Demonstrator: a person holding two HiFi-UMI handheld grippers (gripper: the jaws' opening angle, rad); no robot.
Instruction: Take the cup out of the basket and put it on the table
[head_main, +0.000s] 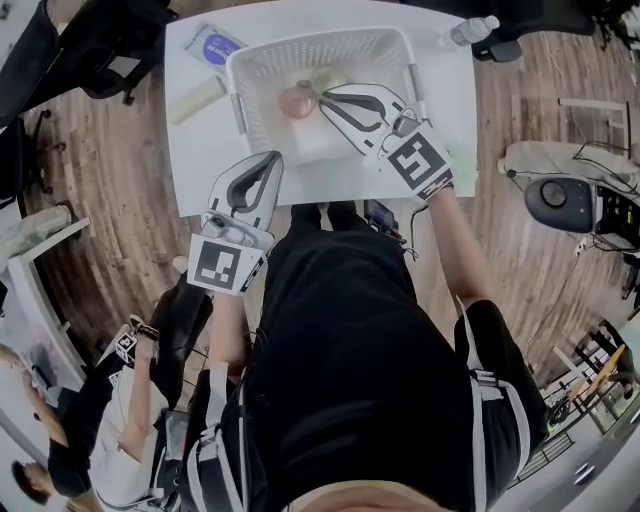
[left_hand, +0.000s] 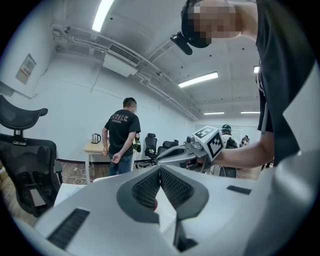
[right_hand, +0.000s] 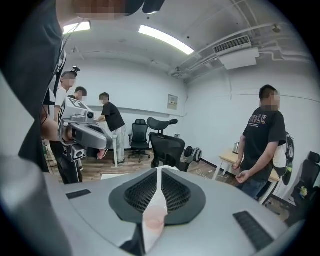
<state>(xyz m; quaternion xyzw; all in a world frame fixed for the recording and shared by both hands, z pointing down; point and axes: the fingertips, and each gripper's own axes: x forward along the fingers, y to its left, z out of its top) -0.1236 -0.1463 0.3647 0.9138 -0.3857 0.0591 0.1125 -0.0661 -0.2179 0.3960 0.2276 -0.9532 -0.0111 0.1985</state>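
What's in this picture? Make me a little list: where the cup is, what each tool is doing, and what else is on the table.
cup: pinkish cup inside the basket, not taken out yet
basket: white basket standing on the white table
right: right tool reaches into the basket, tips beside the cup, jaws together, gripping nothing
left: left tool over the table's near side, outside the basket, jaws together, empty
also on table: bottle, blue packet, pale roll
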